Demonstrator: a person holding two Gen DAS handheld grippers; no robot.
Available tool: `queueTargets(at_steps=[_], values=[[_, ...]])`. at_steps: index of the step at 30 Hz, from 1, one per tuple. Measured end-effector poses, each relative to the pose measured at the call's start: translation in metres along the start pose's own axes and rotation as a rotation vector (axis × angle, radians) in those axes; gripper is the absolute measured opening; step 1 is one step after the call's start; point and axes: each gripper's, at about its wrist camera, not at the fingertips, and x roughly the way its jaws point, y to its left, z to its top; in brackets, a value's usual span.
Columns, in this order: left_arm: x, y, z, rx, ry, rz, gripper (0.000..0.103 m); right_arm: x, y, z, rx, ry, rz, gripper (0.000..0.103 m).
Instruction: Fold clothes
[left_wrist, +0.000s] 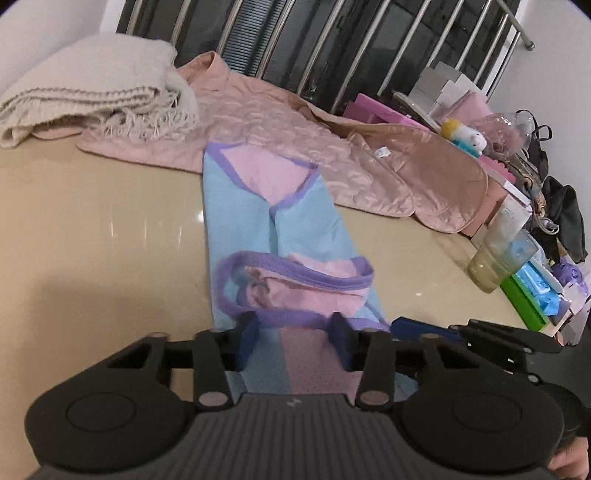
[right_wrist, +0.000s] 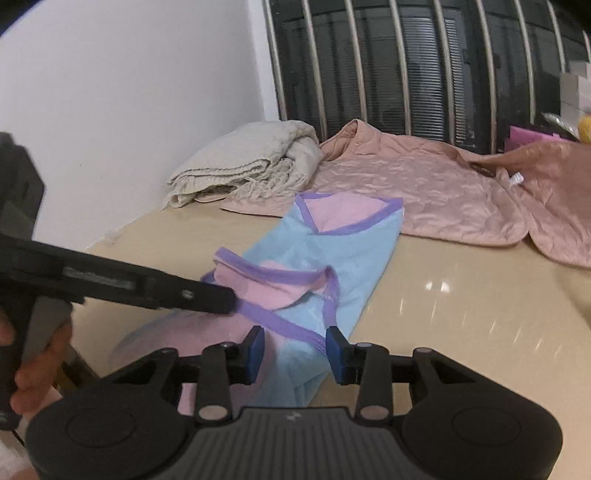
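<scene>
A light-blue and pink garment (left_wrist: 295, 221) with purple trim lies lengthwise on the glossy beige table (left_wrist: 92, 229), its near end folded back over itself. My left gripper (left_wrist: 293, 328) is low over that near end. Its jaws stand apart, with the purple hem lying between the blue pads, not pinched. In the right wrist view the garment (right_wrist: 332, 251) runs away from my right gripper (right_wrist: 295, 345), which is open too, with the cloth's near edge under the gap. My left gripper (right_wrist: 229, 299) reaches in from the left onto the pink fold. The right gripper's blue pad (left_wrist: 417, 328) shows beside the left.
A cream fringed blanket (left_wrist: 92, 96) and a pink quilted jacket (left_wrist: 295, 129) lie at the back of the table. At the right edge are a plastic cup (left_wrist: 495, 258), boxes and a plush toy (left_wrist: 469, 136). Metal window bars (right_wrist: 406, 66) stand behind. A hand (right_wrist: 33, 376) holds the left gripper.
</scene>
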Motion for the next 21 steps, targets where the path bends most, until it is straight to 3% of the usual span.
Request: queueTargets(at_steps=[1, 2, 7, 9, 12, 14, 15, 17, 18, 19, 21], values=[[0.001, 0.0, -0.002, 0.005, -0.005, -0.006, 0.017, 0.001, -0.001, -0.001, 0.017, -0.002, 0.009, 0.012], [0.0, 0.004, -0.001, -0.015, -0.016, -0.035, 0.01, 0.004, -0.002, -0.001, 0.026, -0.003, 0.013, 0.005], [-0.011, 0.021, 0.001, -0.123, -0.078, -0.185, 0.006, -0.005, -0.001, 0.007, 0.031, -0.089, 0.036, 0.003], [-0.004, 0.028, 0.001, -0.14, -0.051, -0.162, 0.008, -0.006, -0.004, 0.011, 0.039, -0.099, 0.036, 0.003], [0.006, 0.038, 0.001, -0.165, -0.01, -0.127, 0.019, 0.01, -0.01, 0.008, 0.042, -0.026, -0.015, 0.006], [-0.001, 0.034, -0.002, -0.14, -0.022, -0.131, 0.044, 0.008, -0.01, 0.004, 0.023, -0.009, -0.033, 0.008], [-0.01, 0.033, -0.004, -0.123, -0.034, -0.135, 0.051, 0.002, -0.008, 0.001, 0.012, -0.024, -0.03, 0.011], [-0.031, 0.031, -0.009, -0.07, -0.056, -0.146, 0.061, -0.021, -0.002, -0.005, -0.076, -0.07, 0.018, 0.028], [-0.041, 0.026, -0.012, -0.012, -0.057, -0.155, 0.063, -0.033, 0.001, -0.009, -0.138, -0.089, 0.047, 0.044], [-0.05, 0.022, -0.016, 0.047, -0.059, -0.165, 0.068, -0.043, 0.004, -0.013, -0.206, -0.102, 0.073, 0.053], [-0.065, 0.011, -0.028, 0.172, -0.07, -0.188, 0.076, -0.053, 0.01, -0.022, -0.323, -0.109, 0.119, 0.059]])
